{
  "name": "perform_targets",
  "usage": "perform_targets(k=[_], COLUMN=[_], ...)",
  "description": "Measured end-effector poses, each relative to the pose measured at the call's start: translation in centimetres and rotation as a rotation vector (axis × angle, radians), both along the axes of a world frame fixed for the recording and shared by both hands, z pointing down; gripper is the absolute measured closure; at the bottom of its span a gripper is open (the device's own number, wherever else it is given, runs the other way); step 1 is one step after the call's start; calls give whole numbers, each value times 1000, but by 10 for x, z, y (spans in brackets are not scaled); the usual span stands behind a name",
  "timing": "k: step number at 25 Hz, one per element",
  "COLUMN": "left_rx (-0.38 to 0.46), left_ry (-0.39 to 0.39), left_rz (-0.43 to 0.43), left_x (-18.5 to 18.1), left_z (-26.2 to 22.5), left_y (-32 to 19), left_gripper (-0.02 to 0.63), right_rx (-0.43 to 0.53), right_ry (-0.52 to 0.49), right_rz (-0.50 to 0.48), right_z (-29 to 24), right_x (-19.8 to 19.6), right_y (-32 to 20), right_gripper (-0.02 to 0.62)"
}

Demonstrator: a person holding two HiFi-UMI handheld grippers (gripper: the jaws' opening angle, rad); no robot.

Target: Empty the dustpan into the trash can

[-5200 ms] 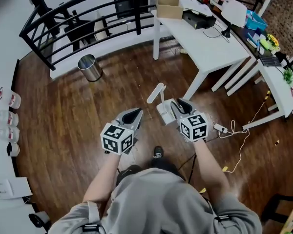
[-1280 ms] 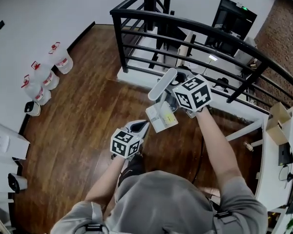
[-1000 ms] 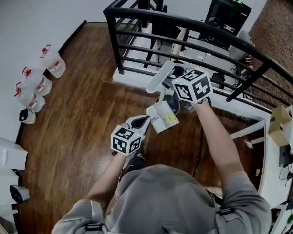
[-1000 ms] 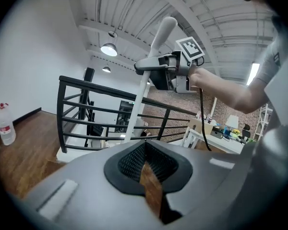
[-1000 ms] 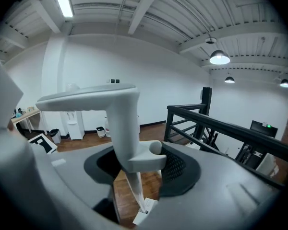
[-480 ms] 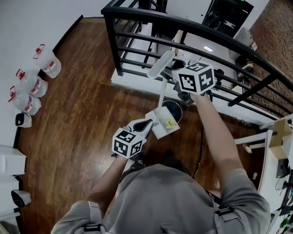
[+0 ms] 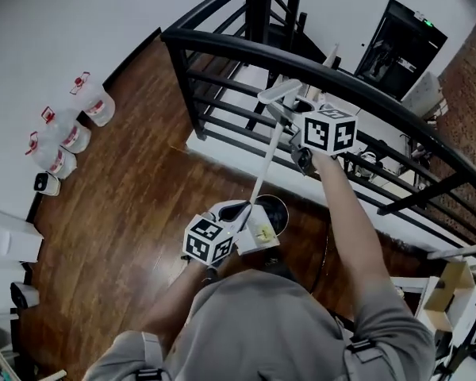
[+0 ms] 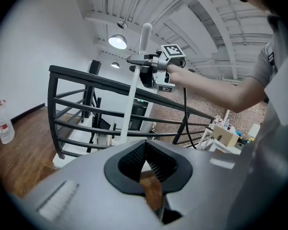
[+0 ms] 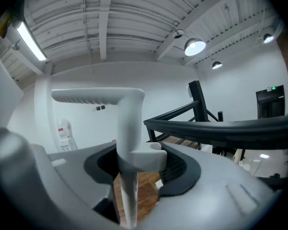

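Note:
In the head view the white long-handled dustpan hangs from my right gripper [image 7: 292, 121], which is shut on the top of its handle [image 7: 266, 161] in front of the railing. The pan [image 7: 259, 236] hangs low over the near rim of the round dark trash can [image 7: 276, 210]. My left gripper [image 7: 236, 210] sits just left of the pan, jaws shut and empty; I cannot tell if it touches. The right gripper view shows the handle [image 9: 127, 128] clamped between the jaws of that gripper [image 9: 134, 169]. In the left gripper view its jaws [image 8: 145, 150] meet at the tips below the handle [image 8: 133, 92].
A black metal railing [image 7: 301, 62] runs across just beyond the trash can, with a white ledge under it. Water jugs [image 7: 91, 101] stand by the white wall at the left. A black cabinet [image 7: 404, 42] stands behind the railing. The floor is dark wood.
My right gripper has carried the handle top up and farther toward the railing. The pan and trash can have slid lower in view, and the pan now hangs beside my left gripper.

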State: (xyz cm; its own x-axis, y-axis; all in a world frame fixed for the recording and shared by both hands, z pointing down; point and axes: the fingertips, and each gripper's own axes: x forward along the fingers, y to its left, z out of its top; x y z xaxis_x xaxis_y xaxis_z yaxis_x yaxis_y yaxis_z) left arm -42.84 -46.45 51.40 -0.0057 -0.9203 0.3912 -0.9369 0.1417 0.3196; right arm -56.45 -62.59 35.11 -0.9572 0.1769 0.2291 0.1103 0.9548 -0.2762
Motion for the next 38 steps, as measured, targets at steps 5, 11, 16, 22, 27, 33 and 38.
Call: perform_targets(k=[5, 11, 16, 22, 27, 33, 38], left_rx=[1, -50, -66, -89, -107, -125, -125], left_ry=[-7, 0, -10, -27, -36, -37, -41], left_rz=[-78, -82, -58, -12, 19, 46, 28], left_x=[7, 6, 5, 9, 18, 37, 44], left_z=[-11, -3, -3, -2, -1, 2, -4], left_y=[-57, -81, -104, -128, -141, -152, -152], left_gripper=[606, 606, 606, 606, 606, 606, 606], right_rx=[-15, -42, -29, -59, -82, -106, -102], right_ry=[-11, -18, -31, -78, -105, -122, -138], right_rz=[39, 117, 212, 285, 353, 379, 346], right_z=[11, 26, 34, 40, 46, 50, 38], right_x=[2, 3, 21, 45, 68, 90, 92], right_y=[-78, -144, -192, -228, -256, -271, -258], right_gripper=[393, 388, 382, 382, 382, 382, 383])
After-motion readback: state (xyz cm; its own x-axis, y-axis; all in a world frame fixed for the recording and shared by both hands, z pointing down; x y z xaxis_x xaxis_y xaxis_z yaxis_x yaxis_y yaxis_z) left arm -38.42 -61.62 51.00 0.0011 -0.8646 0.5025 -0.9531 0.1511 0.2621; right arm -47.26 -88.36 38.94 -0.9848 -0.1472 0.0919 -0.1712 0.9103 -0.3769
